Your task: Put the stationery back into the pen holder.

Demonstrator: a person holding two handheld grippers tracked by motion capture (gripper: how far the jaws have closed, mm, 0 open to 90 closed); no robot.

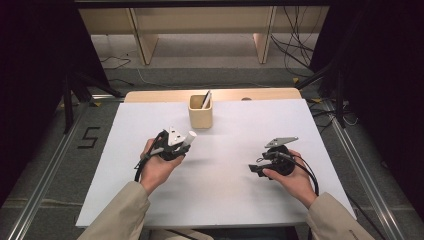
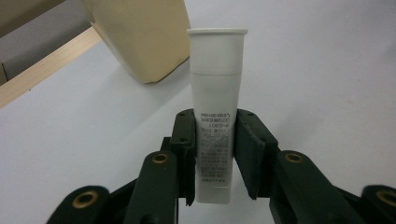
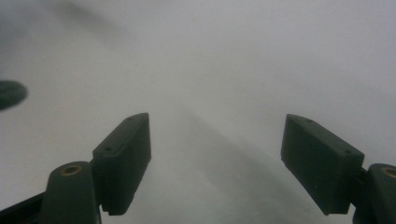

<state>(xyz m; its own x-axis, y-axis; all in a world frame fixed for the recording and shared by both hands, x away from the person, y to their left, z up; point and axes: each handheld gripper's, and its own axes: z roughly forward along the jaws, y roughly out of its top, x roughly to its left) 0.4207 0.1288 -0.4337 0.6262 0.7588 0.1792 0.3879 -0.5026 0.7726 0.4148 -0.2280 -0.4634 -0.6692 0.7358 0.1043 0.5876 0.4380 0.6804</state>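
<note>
Tongs on the left clamp a white tube, near the wooden cup on the desk. Left gripper view: pads press the tube. Right gripper view: right tongs stand apart, nothing between.

White tube clamped between two black jaws, cap end pointing away.

Pressed on both sides of the printed lower half by the left gripper; flared cap rising past a cream-coloured holder standing far left on the white table. Wooden edge running along the far left.
</note>
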